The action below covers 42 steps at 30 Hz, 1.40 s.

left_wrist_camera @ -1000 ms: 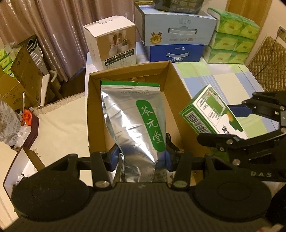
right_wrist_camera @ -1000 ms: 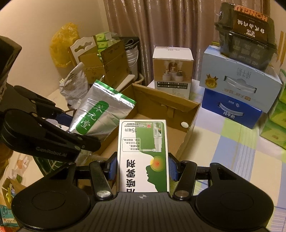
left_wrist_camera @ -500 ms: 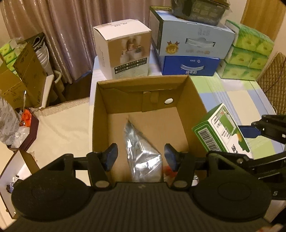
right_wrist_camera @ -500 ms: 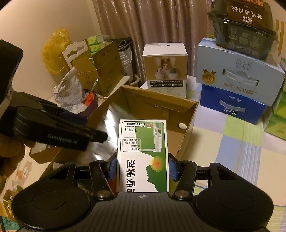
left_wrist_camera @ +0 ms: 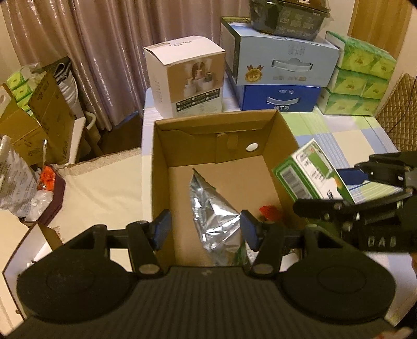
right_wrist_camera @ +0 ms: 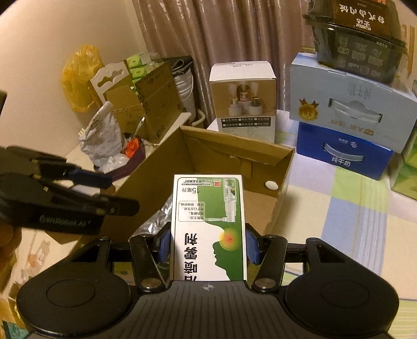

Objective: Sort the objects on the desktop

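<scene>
An open cardboard box (left_wrist_camera: 286,135) stands on the table. A silver foil tea pouch (left_wrist_camera: 211,208) lies inside it, with a small red item (left_wrist_camera: 268,211) beside it. My left gripper (left_wrist_camera: 204,230) is open and empty above the box's near edge. My right gripper (right_wrist_camera: 207,243) is shut on a green-and-white medicine box (right_wrist_camera: 208,226), held just over the cardboard box's (right_wrist_camera: 234,156) right wall. The medicine box (left_wrist_camera: 310,173) and right gripper also show at the right of the left wrist view. The left gripper (right_wrist_camera: 109,193) shows at the left of the right wrist view.
A white product box (left_wrist_camera: 187,75), stacked blue milk cartons (left_wrist_camera: 281,75) topped by a dark container (left_wrist_camera: 286,15), and green tissue packs (left_wrist_camera: 362,78) line the table's back. Cardboard boxes (left_wrist_camera: 39,117) and a plastic bag (left_wrist_camera: 15,182) crowd the left. A checkered tablecloth (right_wrist_camera: 338,221) covers the right.
My left gripper let go of the foil pouch, which dropped into the cardboard box, and the gripper pulled back open. My right gripper kept hold of the medicine box and moved closer over the box.
</scene>
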Each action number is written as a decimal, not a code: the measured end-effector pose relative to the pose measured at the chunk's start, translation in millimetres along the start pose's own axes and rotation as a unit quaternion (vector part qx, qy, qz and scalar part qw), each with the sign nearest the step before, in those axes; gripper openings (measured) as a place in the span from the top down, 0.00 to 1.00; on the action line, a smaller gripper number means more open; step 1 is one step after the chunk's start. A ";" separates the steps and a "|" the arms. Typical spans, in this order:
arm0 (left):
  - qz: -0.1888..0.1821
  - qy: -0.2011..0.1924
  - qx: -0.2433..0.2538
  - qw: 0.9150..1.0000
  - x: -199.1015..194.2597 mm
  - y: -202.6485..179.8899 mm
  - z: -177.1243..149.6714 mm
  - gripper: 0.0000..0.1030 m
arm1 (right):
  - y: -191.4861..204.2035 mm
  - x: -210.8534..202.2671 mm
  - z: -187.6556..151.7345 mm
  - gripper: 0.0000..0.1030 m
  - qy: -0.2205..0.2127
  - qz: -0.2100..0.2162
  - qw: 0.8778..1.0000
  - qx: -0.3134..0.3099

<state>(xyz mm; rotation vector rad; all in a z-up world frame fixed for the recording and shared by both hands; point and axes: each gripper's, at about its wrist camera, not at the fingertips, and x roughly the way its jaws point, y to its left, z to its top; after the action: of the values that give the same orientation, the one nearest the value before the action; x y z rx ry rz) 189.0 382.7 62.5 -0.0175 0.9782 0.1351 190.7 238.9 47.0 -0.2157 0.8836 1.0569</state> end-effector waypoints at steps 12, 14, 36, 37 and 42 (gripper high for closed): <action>0.002 -0.012 -0.028 1.000 -21.8 15.1 -27.7 0.42 | -10.1 -15.0 3.3 0.33 -0.038 0.009 0.998 0.048; 0.000 -0.017 -0.035 0.999 -28.1 13.2 -33.9 0.40 | -9.1 -21.3 -1.4 0.30 -0.039 0.004 0.998 0.042; 0.045 -0.109 -0.067 0.991 -142.8 -37.9 -127.4 0.01 | 40.6 -114.0 -80.8 0.02 -0.027 -0.017 0.999 0.001; 0.051 -0.112 -0.071 0.990 -147.8 -40.6 -132.3 0.01 | 42.9 -118.3 -84.8 0.02 -0.025 -0.016 1.000 0.001; 0.067 -0.117 -0.090 0.987 -167.4 -51.0 -156.5 0.01 | 53.2 -140.4 -103.4 0.02 -0.026 -0.030 0.999 0.001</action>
<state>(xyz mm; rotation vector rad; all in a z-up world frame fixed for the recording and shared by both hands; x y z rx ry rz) -26.2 302.5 111.2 -0.0996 0.7300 0.3423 64.8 115.7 94.0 -0.2111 0.8268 1.0014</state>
